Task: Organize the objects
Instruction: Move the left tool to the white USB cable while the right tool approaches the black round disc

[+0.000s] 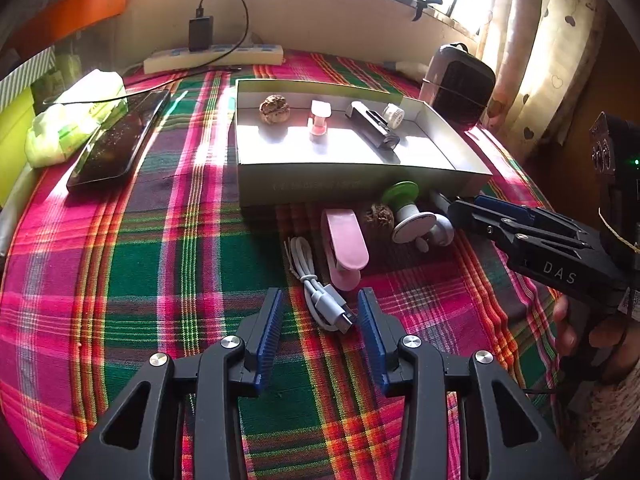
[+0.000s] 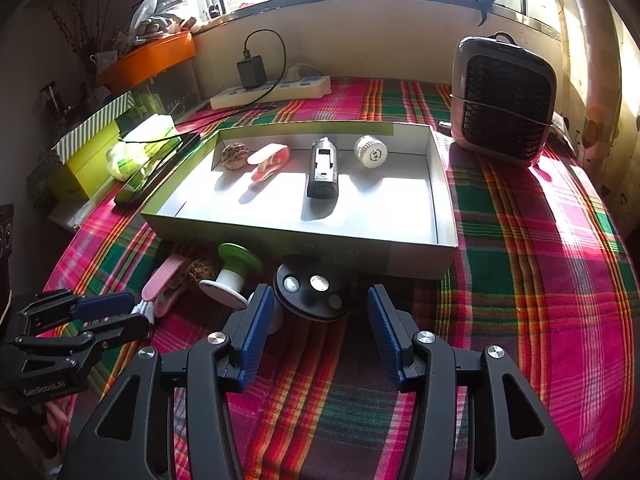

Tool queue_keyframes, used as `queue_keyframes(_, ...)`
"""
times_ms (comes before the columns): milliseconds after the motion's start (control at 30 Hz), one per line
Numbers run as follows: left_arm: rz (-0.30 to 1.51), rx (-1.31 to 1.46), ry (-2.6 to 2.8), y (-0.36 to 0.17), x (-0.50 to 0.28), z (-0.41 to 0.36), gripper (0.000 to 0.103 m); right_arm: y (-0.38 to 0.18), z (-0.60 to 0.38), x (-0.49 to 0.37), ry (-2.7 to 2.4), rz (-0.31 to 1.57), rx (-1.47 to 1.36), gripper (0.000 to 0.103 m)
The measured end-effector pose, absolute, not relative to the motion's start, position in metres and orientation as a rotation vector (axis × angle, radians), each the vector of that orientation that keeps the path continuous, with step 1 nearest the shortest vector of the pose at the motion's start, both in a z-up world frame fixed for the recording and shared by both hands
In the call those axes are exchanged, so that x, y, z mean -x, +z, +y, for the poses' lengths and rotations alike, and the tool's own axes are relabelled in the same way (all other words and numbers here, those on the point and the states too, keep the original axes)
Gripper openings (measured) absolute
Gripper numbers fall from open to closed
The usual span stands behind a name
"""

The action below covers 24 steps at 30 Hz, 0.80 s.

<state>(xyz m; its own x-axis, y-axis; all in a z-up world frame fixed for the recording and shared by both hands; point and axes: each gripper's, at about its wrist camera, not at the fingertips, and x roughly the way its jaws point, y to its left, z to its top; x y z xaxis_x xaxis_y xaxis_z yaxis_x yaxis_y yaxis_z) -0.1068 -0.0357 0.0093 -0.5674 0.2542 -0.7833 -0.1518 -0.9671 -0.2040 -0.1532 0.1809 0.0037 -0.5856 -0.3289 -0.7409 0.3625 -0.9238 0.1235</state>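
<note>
Left wrist view: the left gripper (image 1: 320, 316) stands open and empty at lower centre, its jaws straddling the plug end of the coiled white cable (image 1: 316, 288), whose long axis runs up the frame toward the open box (image 1: 360, 184). The right gripper (image 2: 320, 312), also open and empty, faces the black disc (image 2: 314, 292) just beyond its tips

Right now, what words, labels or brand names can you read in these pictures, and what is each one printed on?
"DAS": on the right claw's black body, left wrist view.
"GenRobot.AI": on the left claw's body, right wrist view.
Faint lettering on the box's front wall: too blurred.
Print on the white round cap: too small.
</note>
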Motion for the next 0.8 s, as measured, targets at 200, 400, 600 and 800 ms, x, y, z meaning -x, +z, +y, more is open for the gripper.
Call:
queue_keyframes(200, -0.113, 1.322, 2.588, 0.01, 0.107, -0.029, 0.039, 0.004, 0.178, 0.159, -2.493, 0.054, -1.159, 0.05)
queue_keyframes(400, -0.108, 1.326, 2.58, 0.011, 0.109, -0.031, 0.039, 0.002, 0.187, 0.162, -2.503, 0.021, -1.194, 0.05)
queue_keyframes(600, -0.07, 1.333, 2.585, 0.01, 0.111, -0.029, 0.038, -0.001, 0.188, 0.16, -2.5, 0.056, -1.209, 0.05)
queue_keyframes(800, -0.029, 1.336, 2.607, 0.01, 0.113, -0.024, 0.039, -0.005, 0.183, 0.166, -2.493, 0.085, -1.22, 0.05)
